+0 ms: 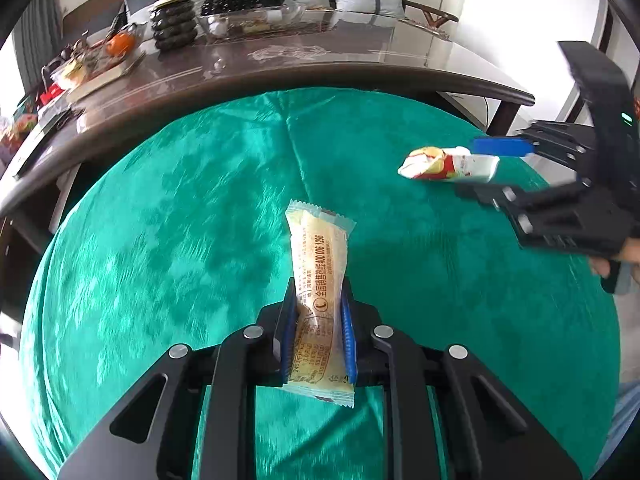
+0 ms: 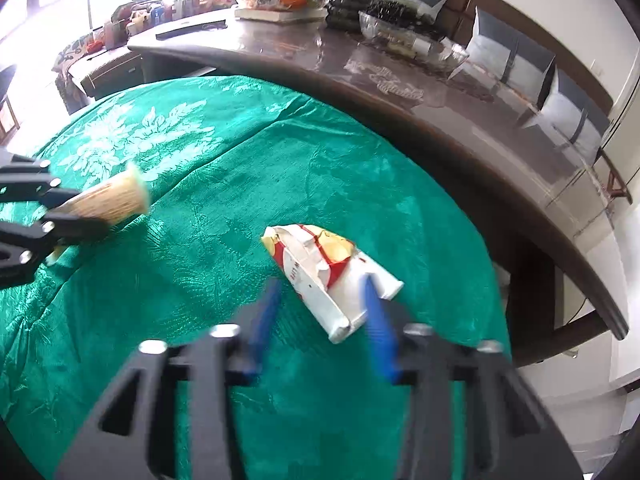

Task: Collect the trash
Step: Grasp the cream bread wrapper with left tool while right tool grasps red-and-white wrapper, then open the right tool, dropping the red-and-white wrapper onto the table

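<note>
My left gripper is shut on a yellow snack wrapper and holds it above the green tablecloth. The wrapper also shows in the right wrist view, in the left gripper at the left edge. A crumpled white and red carton lies on the cloth. My right gripper is open, with its blue fingers on either side of the carton's near end. In the left wrist view the right gripper sits at the right around the carton.
A dark glossy table runs behind the green cloth, carrying a plant pot, a glass bowl, an orange and books. Cushioned chairs stand behind it.
</note>
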